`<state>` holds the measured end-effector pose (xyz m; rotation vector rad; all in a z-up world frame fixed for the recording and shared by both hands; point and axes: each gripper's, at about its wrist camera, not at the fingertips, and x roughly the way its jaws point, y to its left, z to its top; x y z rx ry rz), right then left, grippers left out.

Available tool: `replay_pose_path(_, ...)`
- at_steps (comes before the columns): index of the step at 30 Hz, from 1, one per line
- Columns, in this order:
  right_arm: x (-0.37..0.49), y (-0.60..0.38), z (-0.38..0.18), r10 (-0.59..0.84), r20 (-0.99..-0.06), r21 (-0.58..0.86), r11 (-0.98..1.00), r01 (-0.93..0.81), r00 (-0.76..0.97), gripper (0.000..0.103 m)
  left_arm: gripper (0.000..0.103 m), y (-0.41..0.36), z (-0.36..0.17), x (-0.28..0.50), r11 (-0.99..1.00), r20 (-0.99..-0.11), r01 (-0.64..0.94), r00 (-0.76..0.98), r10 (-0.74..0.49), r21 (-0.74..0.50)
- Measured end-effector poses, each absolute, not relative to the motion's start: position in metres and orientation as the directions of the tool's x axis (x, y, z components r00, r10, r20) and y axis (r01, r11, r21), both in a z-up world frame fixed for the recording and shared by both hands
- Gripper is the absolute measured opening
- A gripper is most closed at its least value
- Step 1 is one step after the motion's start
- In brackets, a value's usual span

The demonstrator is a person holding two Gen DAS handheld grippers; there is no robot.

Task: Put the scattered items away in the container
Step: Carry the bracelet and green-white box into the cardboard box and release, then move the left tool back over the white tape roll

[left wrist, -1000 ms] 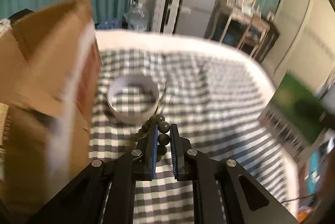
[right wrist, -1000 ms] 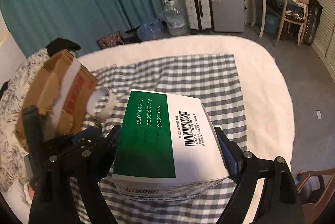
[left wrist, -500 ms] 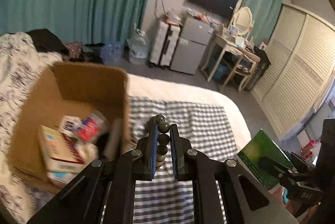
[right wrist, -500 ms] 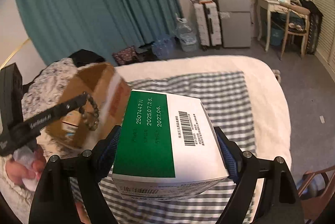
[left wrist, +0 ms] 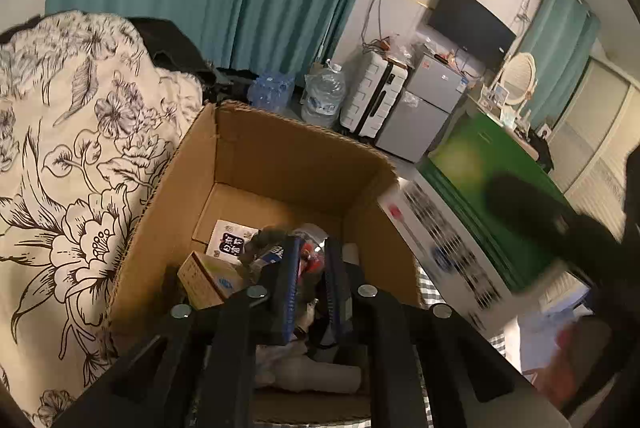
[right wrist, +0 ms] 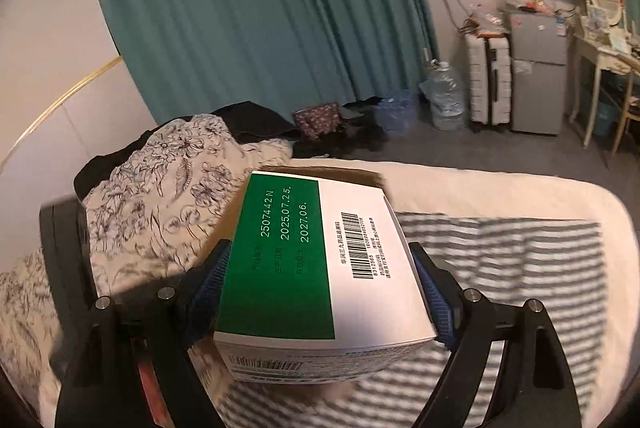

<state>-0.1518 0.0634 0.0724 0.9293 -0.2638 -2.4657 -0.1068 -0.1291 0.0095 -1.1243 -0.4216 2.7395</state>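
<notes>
An open cardboard box [left wrist: 280, 152] holds several small packages, among them a tan carton [left wrist: 208, 280]. My left gripper [left wrist: 312, 260] hangs over the box's inside with its jaws slightly apart and no beads between them; a blurred dark shape [left wrist: 268, 240] shows beside its left finger. My right gripper [right wrist: 320, 268] is shut on a green and white box [right wrist: 316, 260], held above the bed, with the cardboard box's rim [right wrist: 340, 172] just behind it. That green box shows blurred at the right in the left wrist view [left wrist: 492, 196].
A floral duvet [left wrist: 72, 148] lies left of the cardboard box. A checked cloth [right wrist: 520, 268] covers the white bed. Beyond the bed are teal curtains [right wrist: 260, 8], a water jug [right wrist: 444, 100], a suitcase [right wrist: 488, 80] and a small fridge [right wrist: 536, 68].
My left gripper carried the dark bead bracelet from the cloth to above the cardboard box and the beads have left its jaws. My right gripper moved the green box left toward the cardboard box.
</notes>
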Motion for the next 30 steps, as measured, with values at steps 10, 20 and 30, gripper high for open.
replay_pose_path(10, -0.172, 0.075, 0.069, -0.390, -0.584, 0.332, -0.915, 0.229, -0.711, 0.091, 0.095, -0.137, 0.007, -0.106, -0.960, -0.676, 0.053, -0.721, 0.153, -0.274)
replay_pose_path(20, -0.074, 0.202, 0.061, -0.181, -0.633, 0.186, -0.979, 0.079, -0.753, 0.091, 0.103, -0.051, 0.023, -0.061, -0.989, -0.666, -0.046, -0.735, 0.129, -0.141)
replay_pose_path(30, -0.041, 0.299, 0.048, -0.142, -0.613, 0.255, -0.967, -0.024, -0.777, 0.095, 0.103, 0.031, 0.014, -0.040, -0.992, -0.675, -0.118, -0.728, 0.119, -0.047)
